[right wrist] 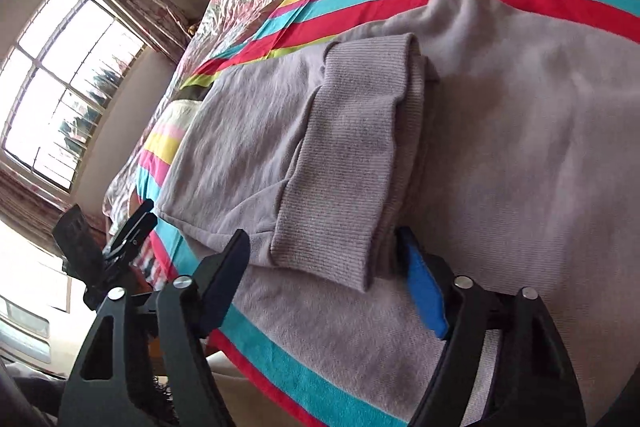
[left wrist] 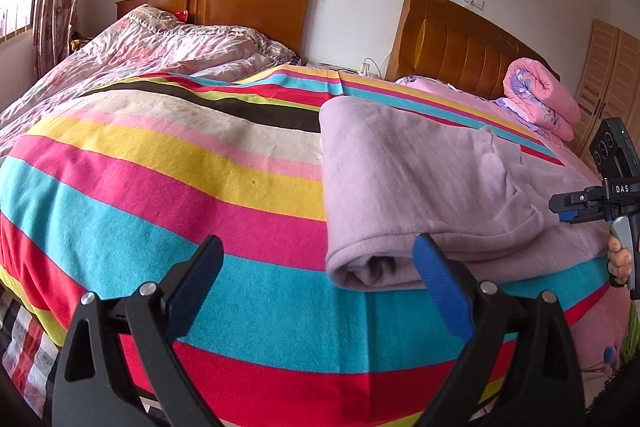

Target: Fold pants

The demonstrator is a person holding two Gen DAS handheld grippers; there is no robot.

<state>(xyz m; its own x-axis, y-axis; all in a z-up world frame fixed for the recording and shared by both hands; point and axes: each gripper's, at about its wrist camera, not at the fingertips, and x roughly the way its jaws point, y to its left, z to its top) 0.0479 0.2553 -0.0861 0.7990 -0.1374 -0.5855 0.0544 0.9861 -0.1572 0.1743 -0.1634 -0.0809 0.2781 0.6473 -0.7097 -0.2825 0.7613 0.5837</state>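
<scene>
Lilac fleece pants (left wrist: 420, 179) lie folded on a striped blanket (left wrist: 160, 187) on the bed. In the left wrist view my left gripper (left wrist: 318, 251) stands open low over the blanket, its blue right pad (left wrist: 436, 279) beside the pants' rolled near edge, nothing between the fingers. In the right wrist view the ribbed cuffs (right wrist: 352, 155) lie folded back on top of the pants (right wrist: 520, 131). My right gripper (right wrist: 322, 239) straddles the near end of the cuffs, its fingers on either side, and the cloth does not look pinched. That gripper (left wrist: 592, 199) also shows at the right edge of the left wrist view.
A pink floral quilt (left wrist: 140, 51) covers the neighbouring bed at left. A rolled pink duvet (left wrist: 540, 99) sits by the wooden headboard (left wrist: 460, 39) at back right. A window (right wrist: 60, 87) with curtains is on the left. The bed's near edge (left wrist: 280, 387) runs just below the grippers.
</scene>
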